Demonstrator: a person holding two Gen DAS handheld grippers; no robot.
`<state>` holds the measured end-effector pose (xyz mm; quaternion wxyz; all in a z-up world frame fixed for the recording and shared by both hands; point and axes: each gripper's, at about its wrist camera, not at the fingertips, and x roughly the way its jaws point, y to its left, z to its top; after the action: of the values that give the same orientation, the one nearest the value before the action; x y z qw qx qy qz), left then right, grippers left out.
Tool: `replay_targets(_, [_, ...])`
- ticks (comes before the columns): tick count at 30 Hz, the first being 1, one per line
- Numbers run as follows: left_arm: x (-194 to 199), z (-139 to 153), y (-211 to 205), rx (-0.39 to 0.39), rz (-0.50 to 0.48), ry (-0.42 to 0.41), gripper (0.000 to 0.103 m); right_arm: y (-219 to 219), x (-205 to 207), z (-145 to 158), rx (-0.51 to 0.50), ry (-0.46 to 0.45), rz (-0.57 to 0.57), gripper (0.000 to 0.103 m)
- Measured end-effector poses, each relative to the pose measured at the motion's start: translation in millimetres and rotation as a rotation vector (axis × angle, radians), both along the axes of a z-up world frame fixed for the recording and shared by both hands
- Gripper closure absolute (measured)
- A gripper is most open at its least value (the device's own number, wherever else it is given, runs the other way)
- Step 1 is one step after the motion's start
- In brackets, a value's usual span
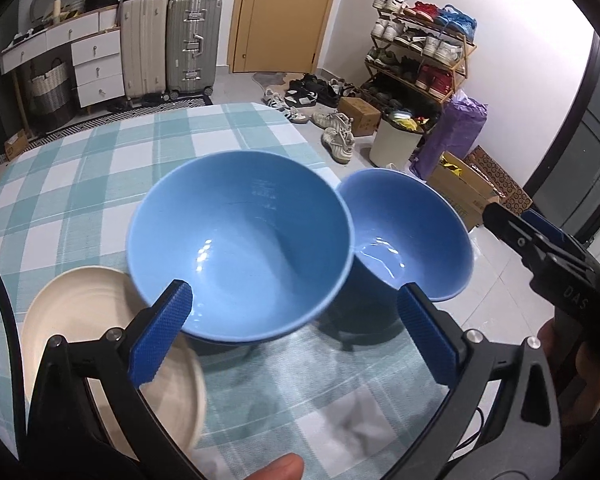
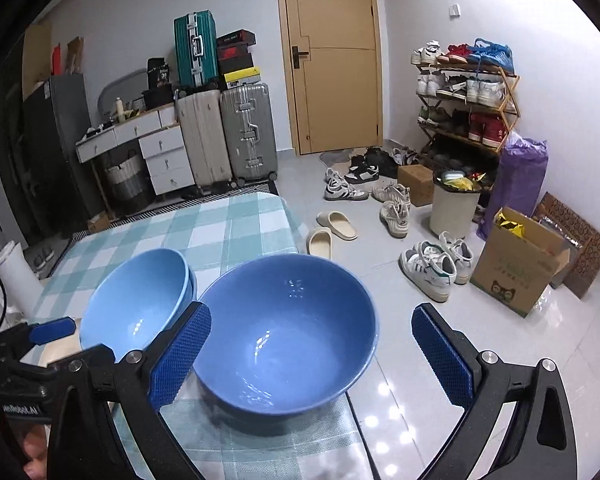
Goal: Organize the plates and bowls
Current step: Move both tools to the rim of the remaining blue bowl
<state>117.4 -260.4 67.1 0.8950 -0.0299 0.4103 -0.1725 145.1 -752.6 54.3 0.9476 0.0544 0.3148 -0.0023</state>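
A: On the worktop (image 1: 100,168), near its right edge: item one, darker blue bowl (image 2: 288,332), upright, partly overhanging that edge. Item two, lighter blue bowl (image 1: 240,240), just beside it on the left, rims touching or nearly so. Item three, cream plate (image 1: 100,320), at the near left.

B: Hand-held grippers?

A: Left hand-held gripper (image 1: 296,332): jaws spread wide, holding nothing, facing the lighter bowl. Right hand-held gripper (image 2: 312,356): likewise wide open and empty, facing the darker bowl.

B: Handling note?

A: Likely nesting the bowls. Pinch one rim wall between the pads and lift straight up, minding the overhang.

B: Unclear?

A: Lighter bowl may already be a stack of two; bowl bases are hidden, the plate's near rim is covered by the left gripper.
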Motion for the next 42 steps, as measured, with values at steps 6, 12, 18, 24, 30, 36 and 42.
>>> replay_targets(6, [-5.2,0.8,-18.3,-0.032,-0.013,0.021,0.001,-20.7,3.5,-9.6,0.03,0.027,-0.024,0.001])
replay_targets(12, [-13.2,1.7,-38.0,-0.052,-0.045,0.025,0.006,-37.6,9.7,-26.5,0.019,0.063,-0.077,0.001])
replay_targets(18, [-14.4,-3.0,-57.1,-0.076,-0.097,0.047,0.025,-43.1,18.4,-38.7,0.05,0.081,-0.077,0.001])
replay_targets(24, [-8.5,-14.1,-80.0,-0.06,-0.098,0.065,0.039,-51.1,19.8,-44.6,0.093,0.084,-0.073,0.002])
replay_targets(30, [5.5,-28.5,-99.1,-0.012,-0.082,0.067,0.048,-54.9,25.0,-54.9,0.125,0.111,-0.062,0.027])
replay_targets(36, [19.2,-40.7,-104.4,-0.005,-0.066,0.078,0.055,-55.4,27.8,-63.6,0.153,0.107,-0.062,0.036])
replay_targets(42, [26.8,-46.5,-105.8,0.006,-0.06,0.074,0.06,-60.9,31.3,-74.4,0.206,0.112,-0.062,0.056])
